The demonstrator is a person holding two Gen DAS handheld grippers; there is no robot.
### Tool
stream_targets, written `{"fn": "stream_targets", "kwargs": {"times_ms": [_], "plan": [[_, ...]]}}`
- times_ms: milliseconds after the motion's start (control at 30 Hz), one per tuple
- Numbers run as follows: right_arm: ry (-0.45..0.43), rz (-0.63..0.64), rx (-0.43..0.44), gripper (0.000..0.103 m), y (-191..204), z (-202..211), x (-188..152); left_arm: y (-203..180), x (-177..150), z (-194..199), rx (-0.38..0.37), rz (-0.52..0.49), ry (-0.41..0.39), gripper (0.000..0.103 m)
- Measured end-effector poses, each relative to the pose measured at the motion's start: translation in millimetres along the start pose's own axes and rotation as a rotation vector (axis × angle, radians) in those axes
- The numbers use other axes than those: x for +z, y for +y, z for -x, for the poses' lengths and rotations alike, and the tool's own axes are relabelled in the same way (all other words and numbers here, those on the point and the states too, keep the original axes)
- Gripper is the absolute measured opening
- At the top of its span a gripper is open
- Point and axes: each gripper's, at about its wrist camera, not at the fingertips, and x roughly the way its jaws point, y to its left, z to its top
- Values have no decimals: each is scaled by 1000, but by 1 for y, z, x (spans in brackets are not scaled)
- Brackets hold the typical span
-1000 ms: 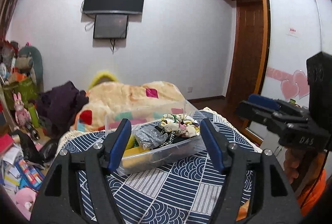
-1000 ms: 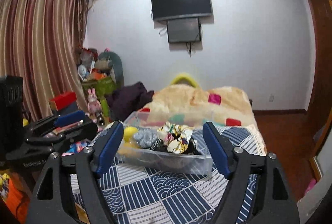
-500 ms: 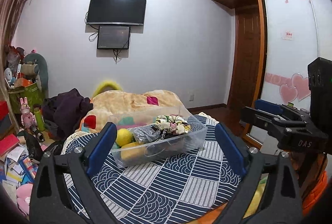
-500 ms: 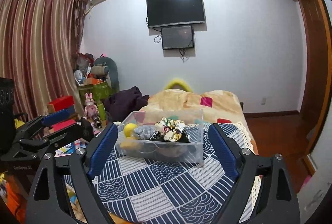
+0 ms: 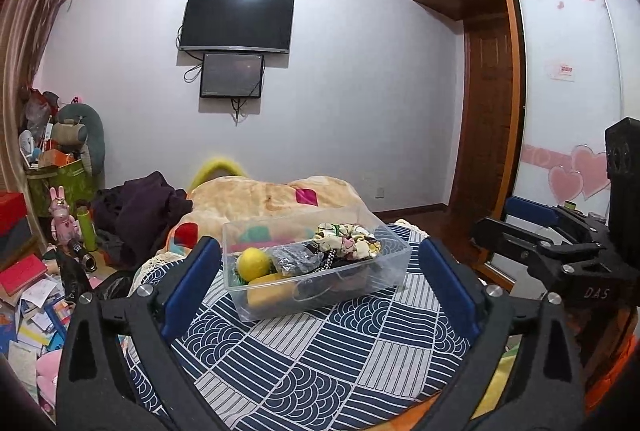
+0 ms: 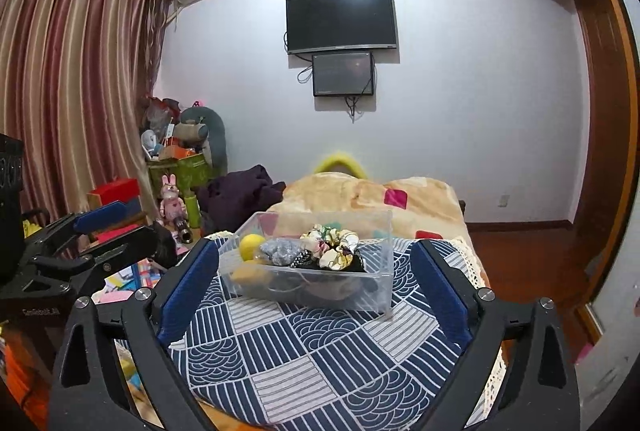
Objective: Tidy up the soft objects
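A clear plastic bin (image 5: 394, 263) (image 6: 382, 283) stands on a blue and white patterned cloth. It holds a yellow ball (image 5: 253, 263) (image 6: 251, 246), a grey crinkled piece (image 5: 292, 258), a floral scrunchie (image 5: 350, 241) (image 6: 334, 245) and a yellow block (image 5: 269, 295). My left gripper (image 5: 320, 285) is open and empty, back from the bin. My right gripper (image 6: 316, 281) is open and empty, also back from it. Each gripper shows in the other's view, the right one (image 5: 560, 247) and the left one (image 6: 80, 247).
The patterned cloth (image 5: 320, 355) (image 6: 320, 347) covers a round surface. Behind lie a beige blanket (image 5: 272, 195), dark clothes (image 5: 148, 207) and floor clutter (image 5: 32, 295) at left. A wardrobe (image 5: 568, 91) stands at right, a TV (image 5: 237, 21) on the wall.
Both grippers have pulled back and up from the bin, so it looks smaller and farther. Their jaws have spread wider.
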Motion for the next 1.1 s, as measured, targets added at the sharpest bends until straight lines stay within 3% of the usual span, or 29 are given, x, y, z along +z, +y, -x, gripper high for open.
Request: {"fn": "stream_targets", "kwargs": {"times_ms": [1100], "plan": [[-9, 3, 0, 97, 1, 7, 4, 0, 3, 4, 16, -6, -17, 103]]}}
